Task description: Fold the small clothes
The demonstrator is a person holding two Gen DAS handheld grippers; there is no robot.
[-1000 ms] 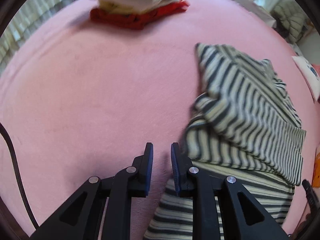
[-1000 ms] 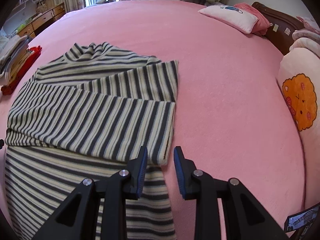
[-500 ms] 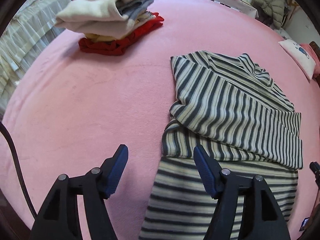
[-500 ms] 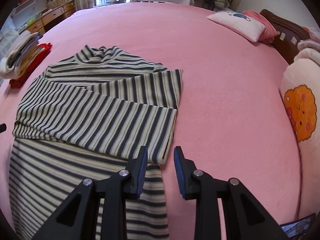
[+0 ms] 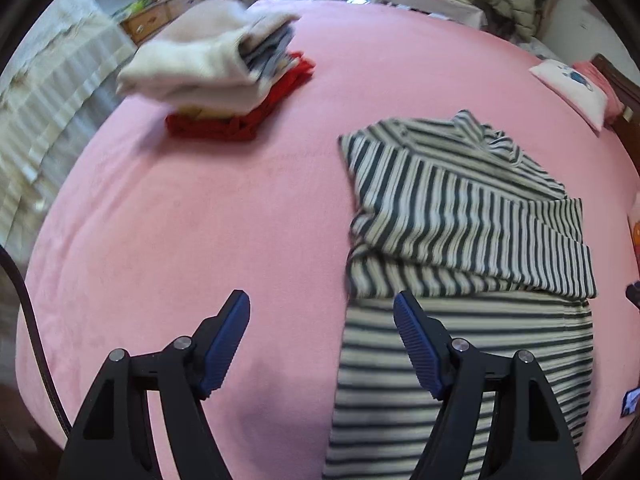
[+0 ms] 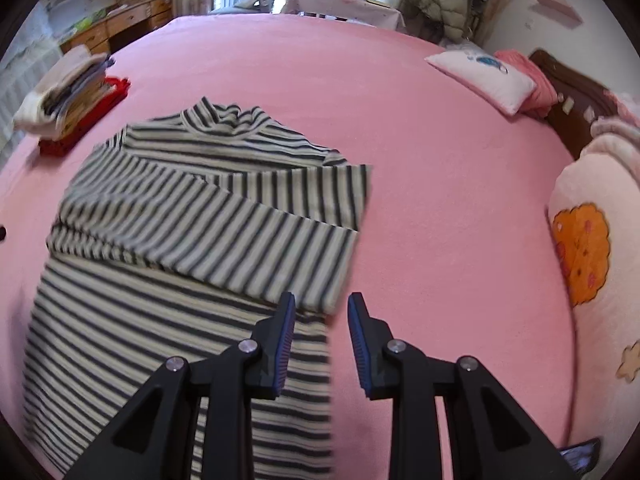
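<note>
A black-and-cream striped top (image 5: 472, 216) lies flat on the pink bed, collar away from me, both sleeves folded across the chest. It also shows in the right wrist view (image 6: 192, 240). My left gripper (image 5: 322, 320) is open and empty above the top's left edge near the waist. My right gripper (image 6: 321, 316) is open a small way and empty, above the top's right edge just below the folded sleeve cuff.
A stack of folded clothes (image 5: 216, 68), cream on top and red at the bottom, sits at the far left of the bed (image 5: 160, 240). It also shows in the right wrist view (image 6: 68, 96). Pillows (image 6: 484, 76) and a plush cushion (image 6: 588, 248) lie to the right.
My left gripper opened wide and drew back and up from the top's left edge. My right gripper also lifted back a little, with its jaws a little wider apart.
</note>
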